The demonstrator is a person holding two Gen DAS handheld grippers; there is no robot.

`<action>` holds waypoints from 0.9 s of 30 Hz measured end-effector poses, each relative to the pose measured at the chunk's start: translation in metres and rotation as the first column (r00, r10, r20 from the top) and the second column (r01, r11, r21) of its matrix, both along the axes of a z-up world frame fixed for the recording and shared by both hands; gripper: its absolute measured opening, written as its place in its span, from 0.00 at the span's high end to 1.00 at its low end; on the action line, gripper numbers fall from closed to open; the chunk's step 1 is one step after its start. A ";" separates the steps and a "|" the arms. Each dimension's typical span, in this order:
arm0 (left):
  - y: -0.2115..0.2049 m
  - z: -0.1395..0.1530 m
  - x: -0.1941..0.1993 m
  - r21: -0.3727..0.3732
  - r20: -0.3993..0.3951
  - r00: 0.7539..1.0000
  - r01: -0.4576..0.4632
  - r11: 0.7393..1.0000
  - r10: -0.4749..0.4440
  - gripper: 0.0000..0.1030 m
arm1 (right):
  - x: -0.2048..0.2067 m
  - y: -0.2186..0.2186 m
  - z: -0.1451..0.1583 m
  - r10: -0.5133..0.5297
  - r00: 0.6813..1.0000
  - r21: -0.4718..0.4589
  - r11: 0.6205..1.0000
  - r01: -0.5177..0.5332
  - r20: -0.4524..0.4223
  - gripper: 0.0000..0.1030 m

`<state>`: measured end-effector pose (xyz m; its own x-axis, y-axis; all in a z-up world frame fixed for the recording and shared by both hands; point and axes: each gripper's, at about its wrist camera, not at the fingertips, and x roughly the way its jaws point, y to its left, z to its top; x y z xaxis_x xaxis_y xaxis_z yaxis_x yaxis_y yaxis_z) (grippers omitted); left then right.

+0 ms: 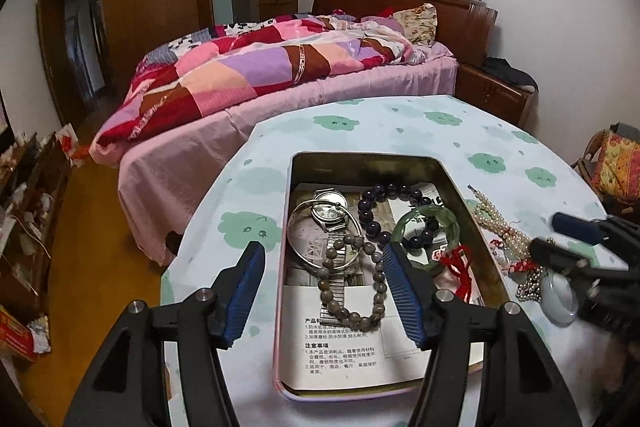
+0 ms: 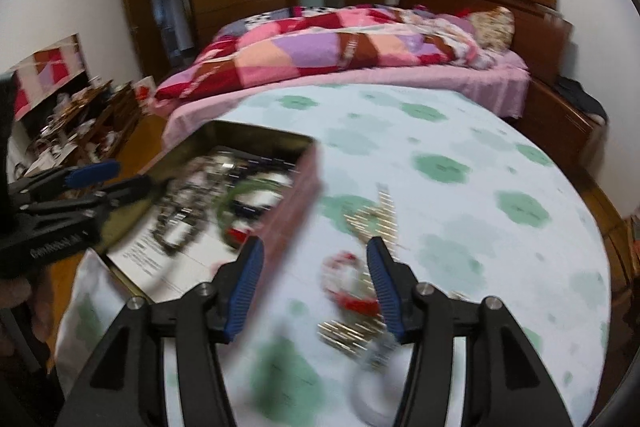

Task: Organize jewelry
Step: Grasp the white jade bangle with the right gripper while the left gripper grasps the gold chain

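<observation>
Your tin box (image 1: 472, 211) sits open on the desk (image 1: 360, 131), which wears a pale cloth with green cloud prints. Inside, on printed paper sheets: a steel watch (image 1: 328, 213) overlapped by a silver bangle (image 1: 304, 247), a grey-brown bead bracelet (image 1: 352, 291) lying over the watch strap, a dark purple bead bracelet (image 1: 384, 211), a green bangle (image 1: 434, 223) overlapping it, and a red cord knot (image 1: 456, 263) near the right wall.

Just right of the tin, on the cloth: a pearl string (image 1: 500, 223), a small red-and-white piece (image 1: 520, 263), a beaded chain and a pale jade-like bangle (image 1: 560, 299), all bunched together.

Your left claw (image 1: 324, 287) hangs over the tin's left half, jaws well apart, nothing gripped; the grey-brown beads lie between the pads but below them, apart.

Your right claw (image 2: 316, 287) stands about half open over the loose pile outside the tin. The red piece (image 2: 348, 283) shows between the pads; whether they touch anything you cannot tell.

View differences: the left wrist view is sharp and gives the tin's contents item by item, plus your right claw from the side at the pile. The right wrist view is motion-smeared; the tin (image 2: 296, 187) shows its pinkish outer wall there, contents only streaks, and your left claw (image 2: 116, 175) appears at the left edge.
</observation>
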<state>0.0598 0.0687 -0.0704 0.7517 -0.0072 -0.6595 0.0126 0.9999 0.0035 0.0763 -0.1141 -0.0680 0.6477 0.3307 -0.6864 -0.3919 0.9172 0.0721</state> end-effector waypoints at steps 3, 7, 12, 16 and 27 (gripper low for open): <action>-0.009 0.000 -0.003 0.008 0.002 1.000 0.018 1.000 -0.018 0.40 | -0.005 -0.036 -0.004 -0.083 0.996 -0.007 0.997 0.082 -0.018 0.45; -0.021 -0.002 -0.005 0.015 -0.004 0.999 0.042 0.999 -0.042 0.40 | -0.014 -0.070 -0.013 -0.157 0.987 -0.029 0.987 0.156 -0.044 0.45; -0.044 -0.002 -0.008 0.045 -0.004 0.997 0.078 0.996 -0.078 0.40 | -0.021 -0.090 -0.026 -0.198 0.977 -0.034 0.980 0.196 -0.080 0.45; -0.063 0.000 -0.011 0.059 -0.007 0.992 0.126 0.990 -0.126 0.40 | -0.022 -0.085 -0.029 -0.166 0.981 -0.029 0.986 0.164 -0.098 0.45; -0.109 0.005 -0.007 0.113 -0.022 0.972 0.233 0.966 -0.232 0.40 | -0.021 -0.082 -0.041 -0.111 0.983 -0.034 0.994 0.107 -0.146 0.87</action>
